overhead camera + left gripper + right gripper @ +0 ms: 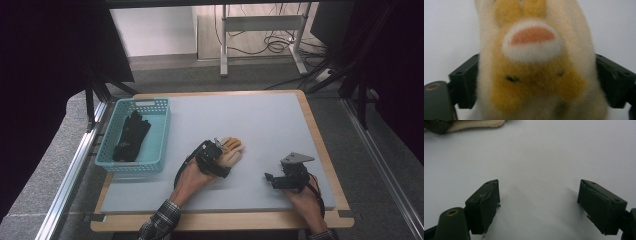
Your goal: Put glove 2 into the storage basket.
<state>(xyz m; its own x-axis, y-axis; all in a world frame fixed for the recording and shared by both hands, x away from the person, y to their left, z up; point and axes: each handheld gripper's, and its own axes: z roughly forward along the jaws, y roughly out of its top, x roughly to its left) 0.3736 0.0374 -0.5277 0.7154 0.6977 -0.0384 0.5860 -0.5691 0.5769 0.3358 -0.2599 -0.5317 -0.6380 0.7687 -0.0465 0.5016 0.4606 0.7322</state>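
Cream glove (232, 151): lay flat on the grey worktop (260, 125), just right of the frame's centre in the high view, its yellow-orange fingertips pointing toward the upper right.
Glove close up (534, 62): in the left gripper view it stood in the middle of the frame, a fuzzy cream body with yellow patches and a white oval with an orange centre.
Left tool (218, 148): sat at the glove's near end in the high view; its two black jaws flanked the glove, one at each side of the cloth and right against it. Whether they pinched it or only touched, I could not tell.
Right tool (270, 178): rested low on the worktop at the lower right of the high view, well apart from the glove, jaws spread wide with only bare grey surface between them.
Teal basket (161, 135): stood at the left of the worktop.
Black glove (130, 136): lay inside the basket.
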